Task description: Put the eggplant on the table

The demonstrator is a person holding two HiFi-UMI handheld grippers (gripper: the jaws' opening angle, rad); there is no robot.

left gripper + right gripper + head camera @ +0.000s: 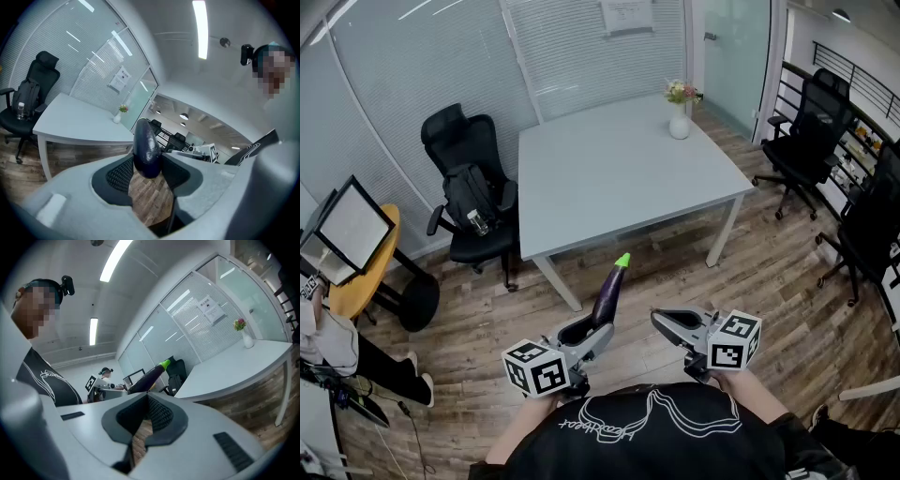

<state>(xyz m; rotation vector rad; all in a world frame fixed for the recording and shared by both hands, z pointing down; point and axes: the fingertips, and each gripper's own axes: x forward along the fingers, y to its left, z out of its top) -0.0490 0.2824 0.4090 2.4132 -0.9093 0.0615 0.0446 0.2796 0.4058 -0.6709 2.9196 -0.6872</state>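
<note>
Our left gripper (596, 331) clamps the glossy dark purple eggplant (610, 289) upright, short of the pale grey rectangular table (609, 164). Our right gripper (658, 319) is closed, empty.

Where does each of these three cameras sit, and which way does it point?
Head view: on the person's head, looking steeply down at the table, wooden floor, left claw, right claw and black shirt.
Left gripper view: on the left claw, looking along its jaws, closed on the eggplant, toward the table; the shirt shows at right.
Right gripper view: on the right claw, jaws together and empty, facing the left claw; the shirt shows at left.
Shared: all three show the eggplant, table and flower vase.
</note>
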